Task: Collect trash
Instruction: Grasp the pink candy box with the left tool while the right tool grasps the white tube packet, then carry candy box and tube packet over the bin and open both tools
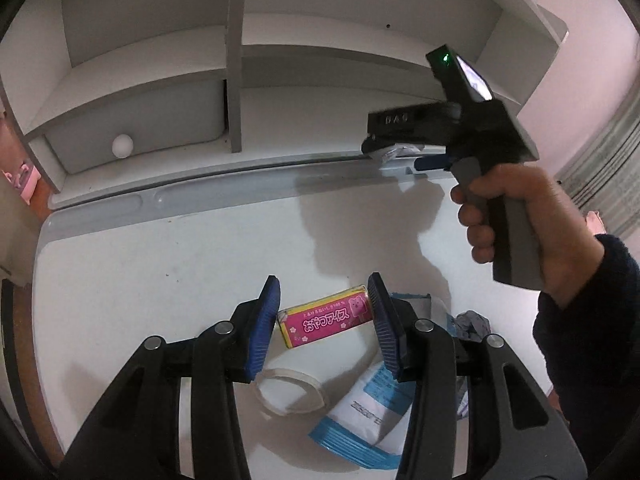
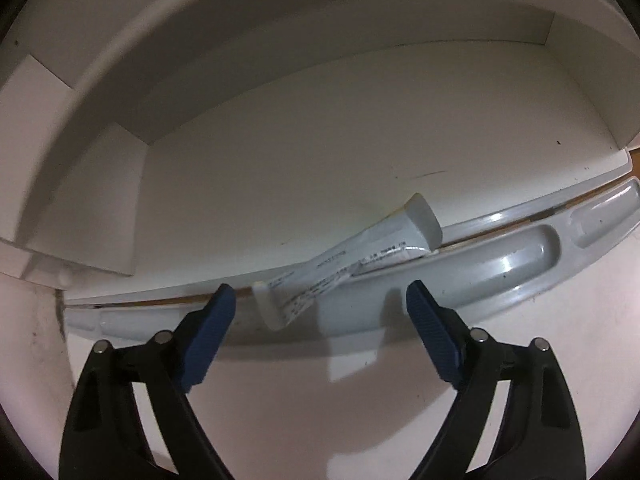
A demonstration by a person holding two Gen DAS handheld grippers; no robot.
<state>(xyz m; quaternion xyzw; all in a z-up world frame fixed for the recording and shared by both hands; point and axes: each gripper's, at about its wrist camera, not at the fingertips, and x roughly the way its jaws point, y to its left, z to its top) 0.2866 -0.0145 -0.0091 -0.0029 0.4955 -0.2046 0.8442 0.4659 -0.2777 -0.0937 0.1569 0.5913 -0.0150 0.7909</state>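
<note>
Your left gripper is closed about halfway, its blue pads pressing on the two short ends of the pink-and-yellow snack box. In the left wrist view the box looks lifted clear of the white table, though the fisheye makes that hard to confirm. Beneath it, toward 6 o'clock, lie a loop of clear tape and a white-and-blue pouch, with a crumpled grey wrapper at about 3 o'clock of the box.

Your right gripper stands wide open with nothing between its pads; no pad touches anything. Its target is the white stick sachet, which straddles the table's grey moulded edge tray and the white shelf floor behind it.

What the coming move turns on: the sachet lies straight ahead of the right gripper, at 12 o'clock, with its near end already roughly level with the pad tips and midway between them. Its long axis runs from about 7 o'clock to 1 o'clock in the right wrist view, so it lies nearly along your pointing line, tilted slightly right. Closing as you are would probably pinch across the narrow width, which suits a thin packet. Your right hand is much the nearer; the left is occupied and well apart.
</note>
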